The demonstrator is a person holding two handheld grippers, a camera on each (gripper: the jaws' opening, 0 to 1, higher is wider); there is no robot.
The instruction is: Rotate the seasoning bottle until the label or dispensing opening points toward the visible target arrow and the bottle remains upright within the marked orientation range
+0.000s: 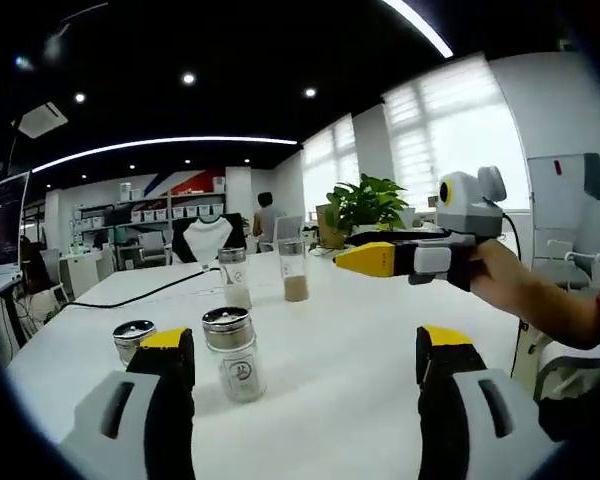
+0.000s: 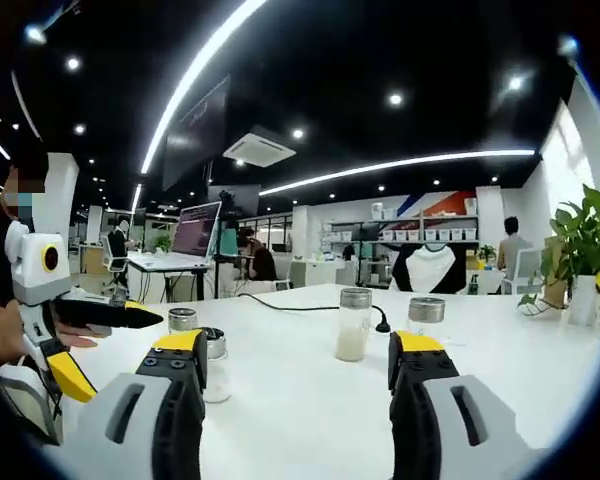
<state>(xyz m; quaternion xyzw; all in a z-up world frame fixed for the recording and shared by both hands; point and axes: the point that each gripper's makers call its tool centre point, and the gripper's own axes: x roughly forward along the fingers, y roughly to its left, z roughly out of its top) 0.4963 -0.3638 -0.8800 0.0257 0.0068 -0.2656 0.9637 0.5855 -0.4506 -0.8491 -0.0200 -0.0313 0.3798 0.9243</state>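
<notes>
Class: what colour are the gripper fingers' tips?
Yellow, on the fingers, best in the left gripper view.

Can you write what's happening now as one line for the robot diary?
stage: approach | left gripper: open, empty, near labelled seasoning bottle | right gripper: open, empty | bottles: upright on white table | arrow: not seen

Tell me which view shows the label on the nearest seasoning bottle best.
The left gripper view: the labelled bottle stands upright and close, its label facing the camera, beside the left gripper. In the right gripper view that bottle is partly hidden behind a jaw of the right gripper, no label readable.
</notes>
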